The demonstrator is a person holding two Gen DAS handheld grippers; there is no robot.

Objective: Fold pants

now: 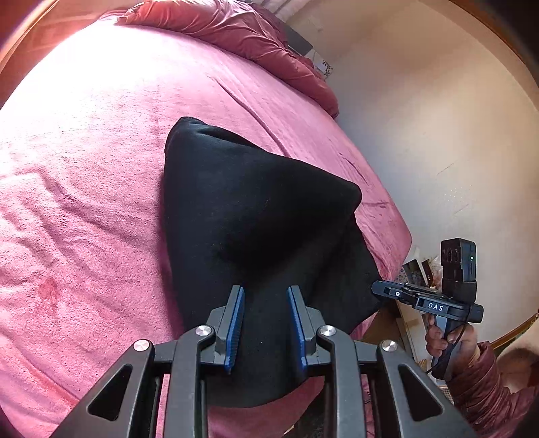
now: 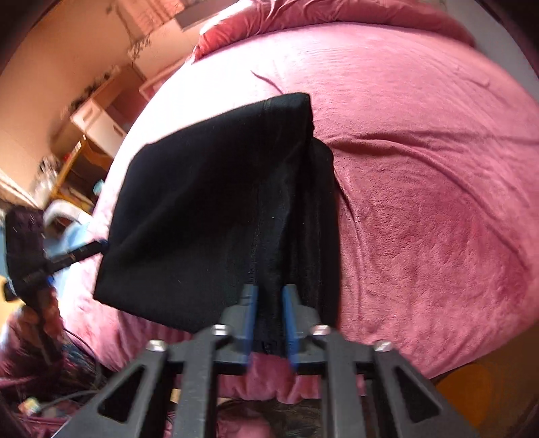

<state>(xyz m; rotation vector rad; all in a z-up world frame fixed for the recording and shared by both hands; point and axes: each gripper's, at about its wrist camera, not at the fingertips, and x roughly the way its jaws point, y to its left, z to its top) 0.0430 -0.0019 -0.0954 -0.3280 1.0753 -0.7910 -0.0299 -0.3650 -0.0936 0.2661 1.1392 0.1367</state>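
Black pants (image 1: 252, 209) lie partly folded on a pink bed (image 1: 84, 168), their near part raised into a tent shape. My left gripper (image 1: 266, 289) has its blue pads closed on a thick bunch of the black cloth. In the right wrist view the same pants (image 2: 209, 202) hang as a lifted flap above the bed (image 2: 438, 168). My right gripper (image 2: 269, 289) is shut on the cloth near a seam, its pads close together. The right gripper (image 1: 375, 288) shows at the pants' right edge in the left wrist view. The left gripper (image 2: 102, 244) meets their left corner in the right wrist view.
A rumpled red duvet (image 1: 235, 30) is piled at the head of the bed. A pale wall (image 1: 421, 118) runs close along one side. Shelves and a cluttered unit (image 2: 97, 118) stand on the other side. A person's hand (image 1: 451, 340) holds the right gripper's handle.
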